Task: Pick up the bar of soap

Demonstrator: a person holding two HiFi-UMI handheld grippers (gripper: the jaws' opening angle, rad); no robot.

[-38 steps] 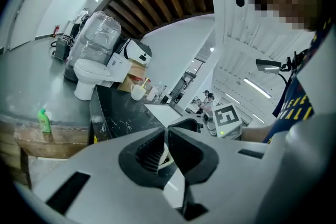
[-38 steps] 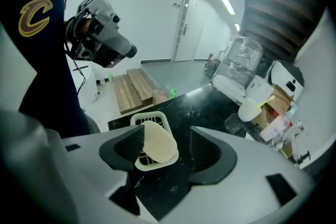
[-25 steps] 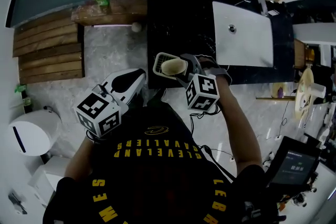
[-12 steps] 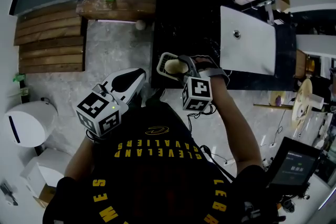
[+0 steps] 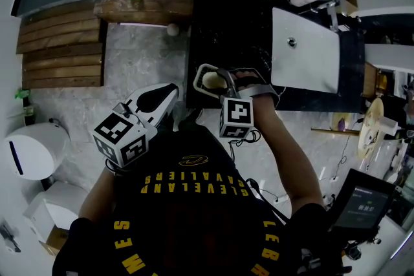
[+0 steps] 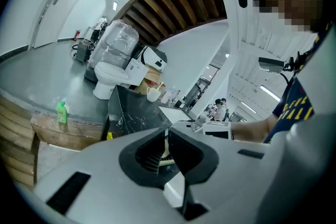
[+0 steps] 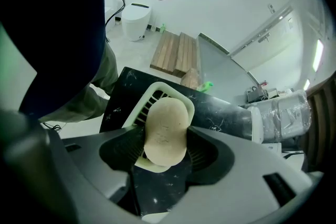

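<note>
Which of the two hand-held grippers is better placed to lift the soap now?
Right. The right gripper has just been closing its jaws on the cream oval bar of soap in the white slotted dish; the left gripper hangs beside the black counter.

The right gripper (image 5: 218, 79) was carried ahead of the body on the extended right forearm (image 5: 284, 152) and pointed steeply downward. Its jaws had just been closing and stood wide, with the pads (image 7: 125, 145) meeting both sides of the bar of soap (image 7: 164, 122) between them. The left gripper (image 5: 169, 91) was held nearer the body on the left side, pointing only slightly below level, its jaws drawn together to a narrow slit with nothing gripped.
</note>
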